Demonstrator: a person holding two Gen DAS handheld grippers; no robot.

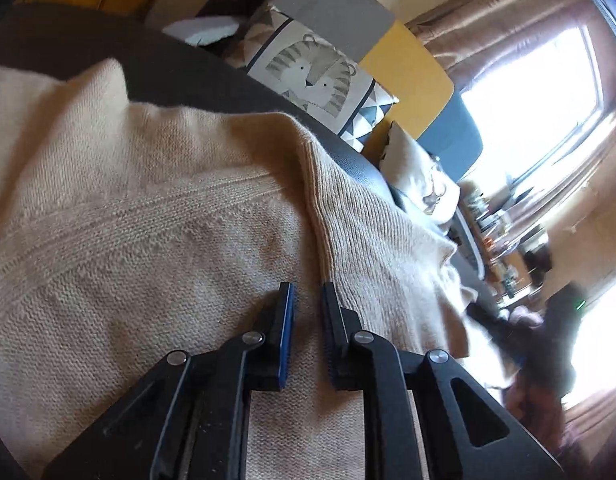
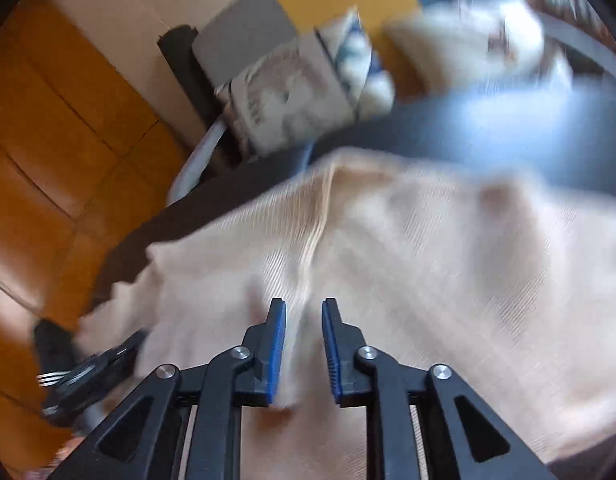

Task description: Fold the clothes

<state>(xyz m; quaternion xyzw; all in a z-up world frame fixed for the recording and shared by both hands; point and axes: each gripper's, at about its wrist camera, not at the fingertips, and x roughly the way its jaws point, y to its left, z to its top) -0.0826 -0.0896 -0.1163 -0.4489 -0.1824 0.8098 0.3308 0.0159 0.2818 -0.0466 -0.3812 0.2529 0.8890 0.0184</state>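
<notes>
A beige knit sweater [image 1: 155, 216] lies spread over a dark seat surface [image 1: 147, 60] and fills most of both views. My left gripper [image 1: 308, 286] hovers low over the sweater next to a raised seam. Its jaws stand a narrow gap apart, and only the flat knit beneath shows through the gap. In the blurred right wrist view the sweater [image 2: 428, 264] has a raised fold running down the middle. My right gripper [image 2: 303, 302] straddles that fold with its jaws slightly apart, and the blue pads [image 2: 277, 344] do not visibly press on it.
A cushion with a tiger print [image 1: 312, 76] and grey, yellow and blue upholstery [image 1: 408, 76] lie beyond the sweater. A bright window with curtains [image 1: 540, 92] is at the right. A wooden floor [image 2: 47, 128] is at the left. A dark device [image 2: 87, 376] sits by the sweater's left edge.
</notes>
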